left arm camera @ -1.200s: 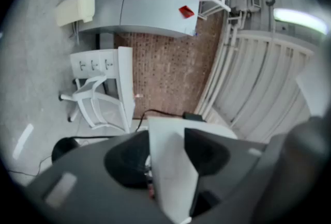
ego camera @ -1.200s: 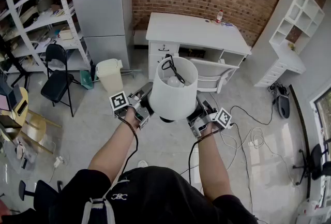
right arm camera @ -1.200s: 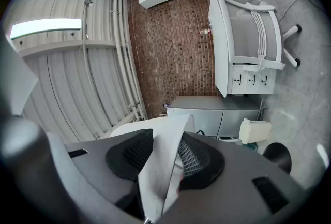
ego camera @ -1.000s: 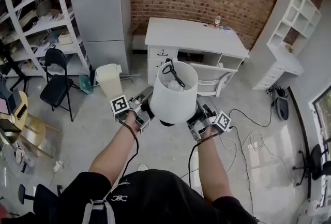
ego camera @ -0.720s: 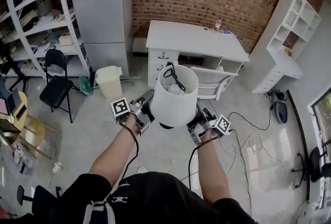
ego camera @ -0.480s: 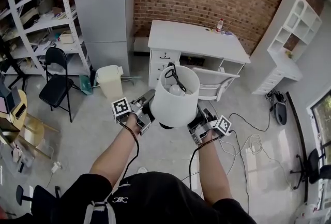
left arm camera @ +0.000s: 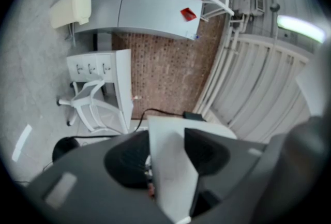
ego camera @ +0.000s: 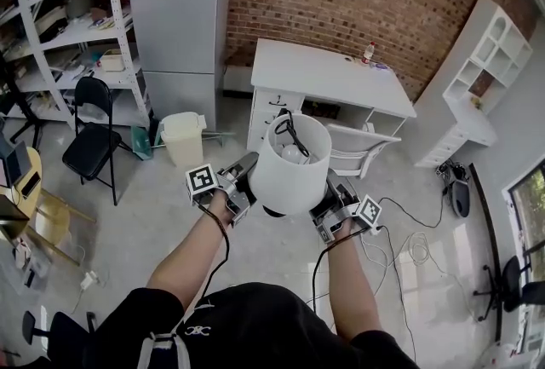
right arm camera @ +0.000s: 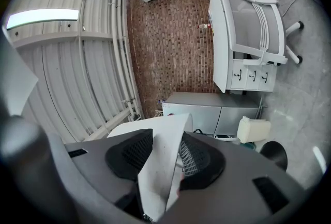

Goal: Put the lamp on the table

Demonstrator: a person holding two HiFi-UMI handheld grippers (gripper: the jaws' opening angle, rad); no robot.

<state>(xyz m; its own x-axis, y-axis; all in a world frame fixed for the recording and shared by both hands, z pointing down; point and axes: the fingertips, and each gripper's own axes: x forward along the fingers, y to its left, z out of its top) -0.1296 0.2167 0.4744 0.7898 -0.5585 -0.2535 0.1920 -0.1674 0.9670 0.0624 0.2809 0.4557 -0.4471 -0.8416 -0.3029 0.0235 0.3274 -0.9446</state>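
White lamp [ego camera: 289,164], its thin wall clamped in our left gripper [ego camera: 242,181] and right gripper [ego camera: 327,202], may crumple or slip before the table [ego camera: 328,73]

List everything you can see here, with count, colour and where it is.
lamp: one, white, held between both grippers
table: one, white, straight ahead
office chair: one, white, at the table
fridge: one, grey, left of the table
bin: one, cream, beside the fridge
side chair: one, black, far left
bookcase: one, white, far right
left gripper: one, grey, shut on the lamp
right gripper: one, grey, shut on the lamp
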